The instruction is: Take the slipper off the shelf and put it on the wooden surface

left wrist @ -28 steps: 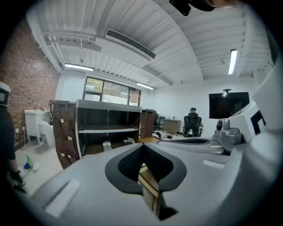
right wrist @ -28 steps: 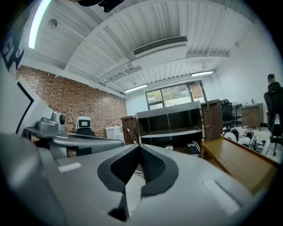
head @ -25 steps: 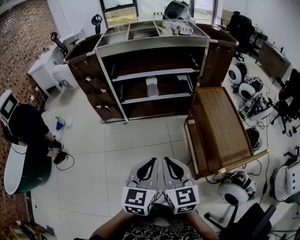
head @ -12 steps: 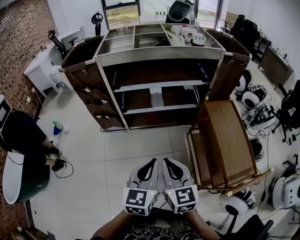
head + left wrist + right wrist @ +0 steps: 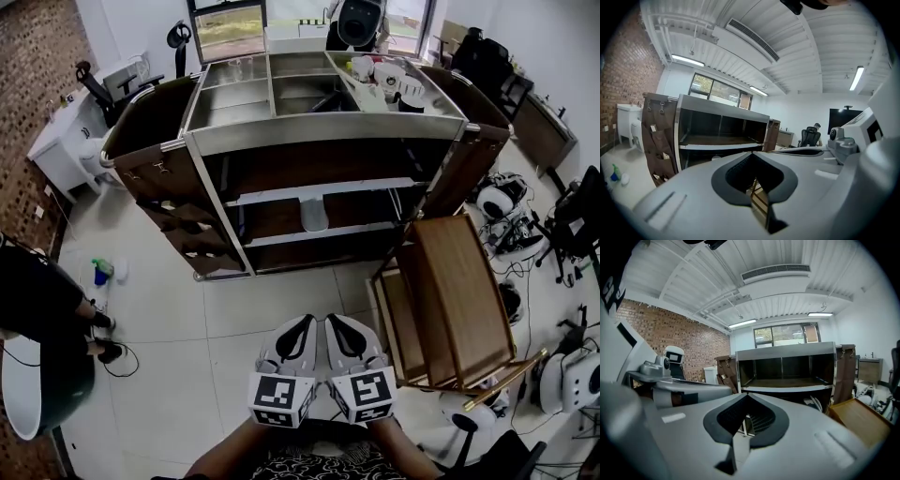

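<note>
Shelf point(image 5: 323, 190) nearer; pale slipper point(image 5: 315, 215) inside

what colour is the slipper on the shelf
The slipper is white; the head view shows it best.

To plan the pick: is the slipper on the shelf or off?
On: the slipper lies flat on the lower shelf.
</note>
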The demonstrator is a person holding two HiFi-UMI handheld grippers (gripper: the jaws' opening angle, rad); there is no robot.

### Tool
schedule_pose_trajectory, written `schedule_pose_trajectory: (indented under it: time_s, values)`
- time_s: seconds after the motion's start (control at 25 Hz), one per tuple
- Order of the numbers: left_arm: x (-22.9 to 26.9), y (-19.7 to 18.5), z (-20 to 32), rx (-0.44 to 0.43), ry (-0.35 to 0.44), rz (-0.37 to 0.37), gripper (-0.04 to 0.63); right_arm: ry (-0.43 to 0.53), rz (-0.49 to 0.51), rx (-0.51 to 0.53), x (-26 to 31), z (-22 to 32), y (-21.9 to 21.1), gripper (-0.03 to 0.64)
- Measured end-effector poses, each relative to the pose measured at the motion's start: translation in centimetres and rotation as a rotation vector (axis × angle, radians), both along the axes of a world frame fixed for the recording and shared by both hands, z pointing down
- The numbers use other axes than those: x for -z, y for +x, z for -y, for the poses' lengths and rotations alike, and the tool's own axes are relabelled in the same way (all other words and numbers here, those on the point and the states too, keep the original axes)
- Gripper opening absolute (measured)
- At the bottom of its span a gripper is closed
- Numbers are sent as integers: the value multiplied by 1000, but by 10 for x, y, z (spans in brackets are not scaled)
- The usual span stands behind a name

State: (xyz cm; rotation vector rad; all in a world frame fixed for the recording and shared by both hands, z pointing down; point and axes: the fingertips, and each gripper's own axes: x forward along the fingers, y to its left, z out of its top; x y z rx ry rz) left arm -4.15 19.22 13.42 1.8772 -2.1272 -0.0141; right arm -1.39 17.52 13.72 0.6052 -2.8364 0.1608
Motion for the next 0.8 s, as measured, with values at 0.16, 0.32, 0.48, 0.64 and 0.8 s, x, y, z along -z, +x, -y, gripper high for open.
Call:
schedule_pose_trajectory:
  time_s: [0.16, 0.32, 0.48, 0.64, 0.8]
  values:
    - [-4, -31, 14, -14, -1, -15, 5, 7, -13, -14, 0, 14, -32, 0]
    - [-6, -58, 31, -36, 4, -28, 5, 17, -24, -28, -1, 28, -62, 0]
    - [-8, -79, 46, -52, 10, -30, 5, 20, -35, -44, -4, 40, -82, 0]
    - [-9, -87, 57, -61, 11, -25, 5, 18, -41, -50, -6, 49, -90, 0]
    - [-13, -92, 68, -62, 11, -24, 5, 9, -47, -65, -13, 65, -91, 0]
